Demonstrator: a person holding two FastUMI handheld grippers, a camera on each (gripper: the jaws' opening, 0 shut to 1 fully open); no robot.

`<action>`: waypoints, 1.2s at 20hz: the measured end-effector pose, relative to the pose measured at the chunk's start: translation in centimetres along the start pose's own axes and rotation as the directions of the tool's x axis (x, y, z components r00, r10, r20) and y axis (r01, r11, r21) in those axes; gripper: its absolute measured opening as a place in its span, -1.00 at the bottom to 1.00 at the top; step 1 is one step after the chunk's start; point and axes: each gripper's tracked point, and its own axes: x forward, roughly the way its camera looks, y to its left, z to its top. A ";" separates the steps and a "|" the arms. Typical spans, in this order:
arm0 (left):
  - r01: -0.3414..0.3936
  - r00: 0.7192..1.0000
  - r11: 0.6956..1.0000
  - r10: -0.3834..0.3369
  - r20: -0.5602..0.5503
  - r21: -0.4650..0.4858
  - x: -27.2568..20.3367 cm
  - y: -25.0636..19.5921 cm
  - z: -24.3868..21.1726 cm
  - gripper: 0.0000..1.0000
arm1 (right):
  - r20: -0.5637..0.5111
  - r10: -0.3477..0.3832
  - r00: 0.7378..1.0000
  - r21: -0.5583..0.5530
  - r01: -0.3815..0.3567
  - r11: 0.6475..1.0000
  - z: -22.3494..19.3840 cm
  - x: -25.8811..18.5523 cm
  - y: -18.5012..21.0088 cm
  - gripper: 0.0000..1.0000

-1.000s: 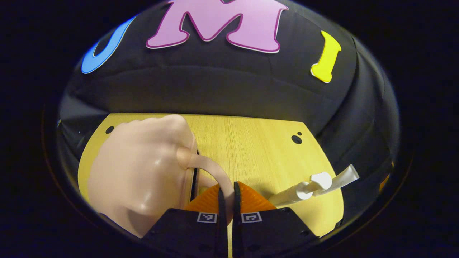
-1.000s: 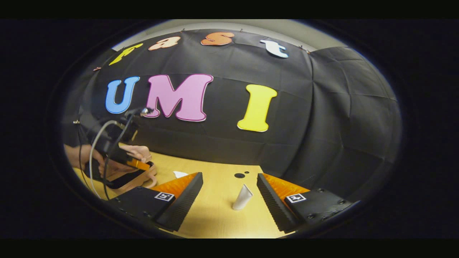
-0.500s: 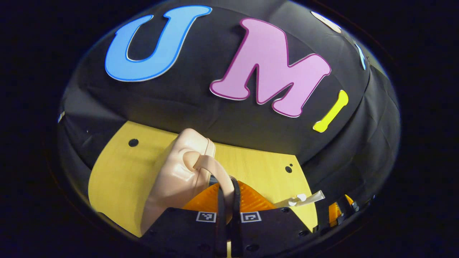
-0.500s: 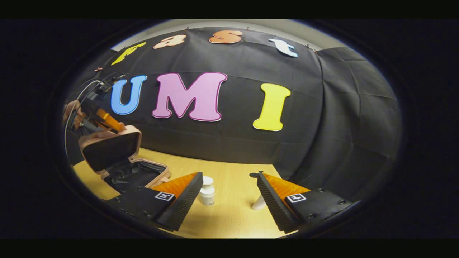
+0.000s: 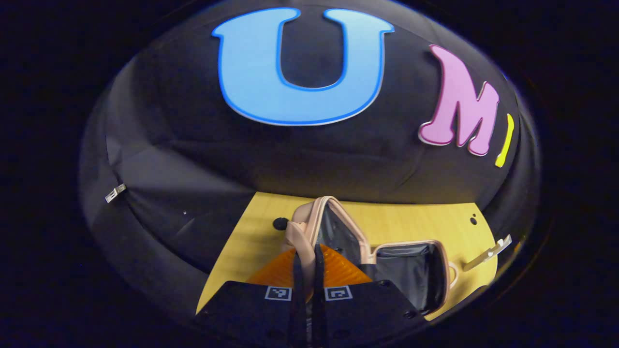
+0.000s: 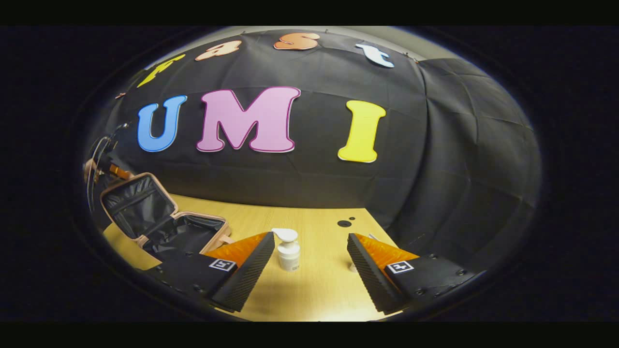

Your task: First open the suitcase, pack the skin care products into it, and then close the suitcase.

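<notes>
The pink suitcase lies open on the wooden table, its black lining showing. Its lid stands nearly upright. My left gripper is shut on the pink handle at the lid's edge. In the right gripper view the suitcase is at the far left with the lid raised, and the left gripper sits behind it. A white pump bottle stands just ahead of my right gripper, which is open. A white tube lies right of the suitcase.
The table ends at the black cloth wall behind. Two dark holes mark its far right part. A small white piece peeks out beside my right gripper's right finger. A hand holds the left gripper.
My left gripper has lifted the handle and swung the lid from nearly flat to upright. The right gripper shifted, bringing the pump bottle between its fingers and the tube behind its right finger.
</notes>
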 end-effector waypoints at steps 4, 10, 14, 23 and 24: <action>-0.101 0.994 0.991 0.097 -0.056 -0.092 5.9 5.1 -5.0 -0.81 | -0.048 -0.028 0.998 -0.055 0.025 0.998 -1.8 0.3 0.7 0.93; -0.156 0.981 0.982 0.142 -0.129 -0.108 9.7 7.9 -9.9 -0.74 | -0.025 -0.082 0.996 -0.062 0.080 0.995 -2.2 0.6 0.7 0.94; -0.219 0.975 0.975 0.220 0.018 -0.033 6.7 9.5 -6.4 0.05 | -0.032 -0.085 0.996 -0.046 0.083 0.995 -3.0 0.1 0.6 0.93; -0.006 0.906 1.000 0.015 0.422 -0.023 -10.7 -12.5 -0.6 0.93 | -0.020 -0.092 0.996 -0.022 0.092 0.996 -3.4 0.2 -3.3 0.89; 0.029 0.910 1.000 -0.031 0.415 0.012 -11.4 -16.5 -1.8 0.93 | -0.021 -0.087 0.996 -0.015 0.087 0.996 -3.6 0.2 -3.7 0.94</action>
